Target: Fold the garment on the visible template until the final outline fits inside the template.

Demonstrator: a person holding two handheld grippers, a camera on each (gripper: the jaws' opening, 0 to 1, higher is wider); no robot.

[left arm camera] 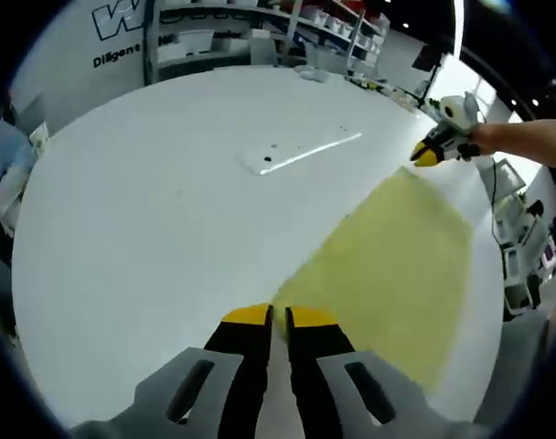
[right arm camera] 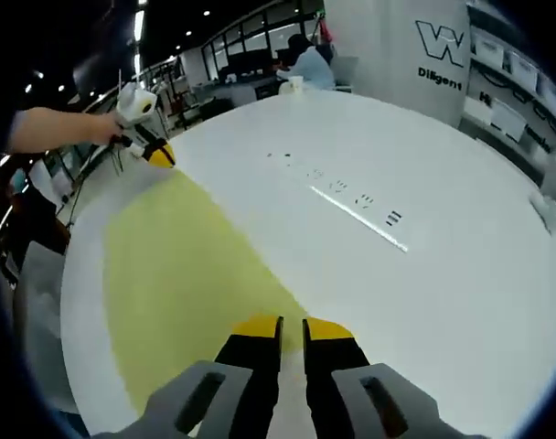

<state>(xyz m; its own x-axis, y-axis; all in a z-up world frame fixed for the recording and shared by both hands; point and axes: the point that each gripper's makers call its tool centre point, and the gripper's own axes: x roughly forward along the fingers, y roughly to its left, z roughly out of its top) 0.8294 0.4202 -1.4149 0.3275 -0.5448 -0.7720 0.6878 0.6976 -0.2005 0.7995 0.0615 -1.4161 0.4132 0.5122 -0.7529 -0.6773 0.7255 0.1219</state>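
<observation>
Pinching the yellow garment (left arm camera: 388, 274) edge at 6 o'clock on the white worktop (left arm camera: 150, 210), both left hand-held gripper (left arm camera: 270, 317) and right hand-held gripper (right arm camera: 292, 324) jaws nearly together.

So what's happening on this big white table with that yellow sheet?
A person is working a hand-held claw in each hand over a pale yellow garment spread flat on a white table. The left claw sits at one corner of the cloth, jaws nearly together, and the right claw at the opposite corner. No fold shows yet.
</observation>
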